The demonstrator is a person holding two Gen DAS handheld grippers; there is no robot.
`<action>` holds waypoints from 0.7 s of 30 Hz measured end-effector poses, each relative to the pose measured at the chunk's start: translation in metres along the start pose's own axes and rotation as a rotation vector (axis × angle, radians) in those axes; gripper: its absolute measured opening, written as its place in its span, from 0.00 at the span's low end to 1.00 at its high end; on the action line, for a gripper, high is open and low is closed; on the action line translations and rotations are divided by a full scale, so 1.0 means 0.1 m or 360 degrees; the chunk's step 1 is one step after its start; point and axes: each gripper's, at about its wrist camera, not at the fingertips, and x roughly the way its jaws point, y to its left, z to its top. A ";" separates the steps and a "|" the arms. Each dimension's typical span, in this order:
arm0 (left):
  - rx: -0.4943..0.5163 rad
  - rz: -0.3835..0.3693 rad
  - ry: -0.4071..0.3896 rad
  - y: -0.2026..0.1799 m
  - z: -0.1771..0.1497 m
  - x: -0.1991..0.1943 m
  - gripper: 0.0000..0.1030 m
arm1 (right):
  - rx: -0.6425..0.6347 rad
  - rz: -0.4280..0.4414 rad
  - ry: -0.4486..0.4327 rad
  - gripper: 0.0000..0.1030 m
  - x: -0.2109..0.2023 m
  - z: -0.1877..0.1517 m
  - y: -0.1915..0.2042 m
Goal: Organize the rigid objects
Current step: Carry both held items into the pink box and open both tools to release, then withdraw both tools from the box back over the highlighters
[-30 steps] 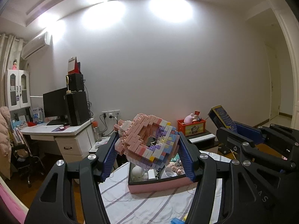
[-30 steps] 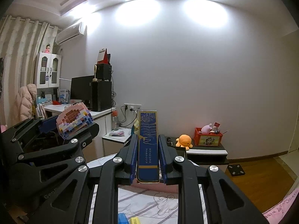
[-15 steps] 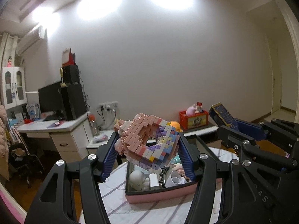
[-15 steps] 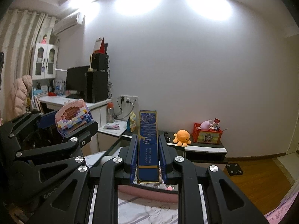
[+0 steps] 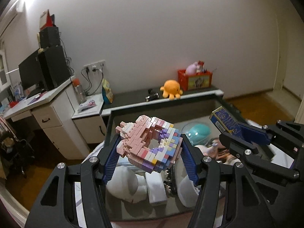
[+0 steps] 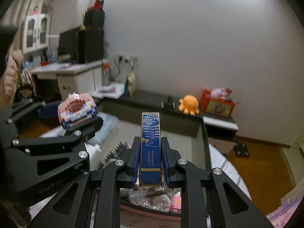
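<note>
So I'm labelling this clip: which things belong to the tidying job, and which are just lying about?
Job: brick model in left gripper; blue box in right gripper; storage bin.
Bystanders: orange octopus plush, red crate, computer tower.

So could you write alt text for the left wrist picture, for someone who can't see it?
The left gripper clamps a pink and pastel toy-brick ring above a dark open bin of toys. At right, the right gripper holds a slim blue box. An orange plush octopus sits on a shelf behind.
</note>
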 end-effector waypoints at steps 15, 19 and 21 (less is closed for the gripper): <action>-0.0104 0.0084 -0.0005 0.09 -0.01 -0.05 0.85 | 0.0040 -0.0077 0.0036 0.49 0.10 -0.02 -0.15; -0.0168 0.0102 -0.0114 0.18 0.03 -0.40 0.97 | 0.0099 -0.0118 -0.0048 0.74 -0.24 0.07 -0.27; -0.0192 0.0098 -0.0186 0.20 0.04 -0.67 1.00 | 0.0122 -0.0109 -0.0100 0.79 -0.47 0.10 -0.32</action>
